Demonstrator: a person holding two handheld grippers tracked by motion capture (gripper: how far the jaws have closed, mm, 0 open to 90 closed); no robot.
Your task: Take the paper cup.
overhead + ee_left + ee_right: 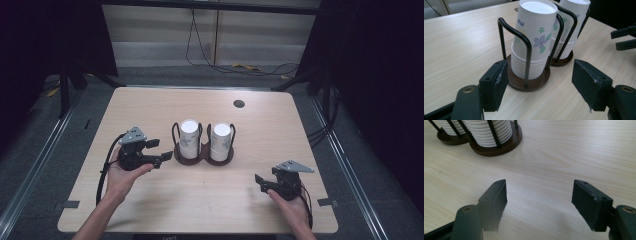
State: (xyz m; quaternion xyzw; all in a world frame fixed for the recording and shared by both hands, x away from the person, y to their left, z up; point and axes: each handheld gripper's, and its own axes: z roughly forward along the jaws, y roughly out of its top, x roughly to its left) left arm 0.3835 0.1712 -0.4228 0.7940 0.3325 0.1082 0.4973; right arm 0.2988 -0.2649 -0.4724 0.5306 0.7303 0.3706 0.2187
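Observation:
Two stacks of upside-down white paper cups with a flower print, the left stack [189, 134] and the right stack [220, 136], stand in a dark double wire holder [202, 160] mid-table. My left gripper [161, 150] hovers just left of the holder, open, its tips close to the base. In the left gripper view the near stack [534, 37] and the holder's brown base [524, 86] lie beyond my open left gripper [539, 71], untouched. My right gripper [260, 182] rests near the front right, open over bare wood [539, 192], with the holder's base [499, 148] far off.
The light wooden table [150, 110] has a round dark grommet hole [239, 103] at the back. Cables [235, 65] lie on the floor behind it. Dark frame posts stand at both sides. The right gripper's jaws [624, 37] show at the edge of the left gripper view.

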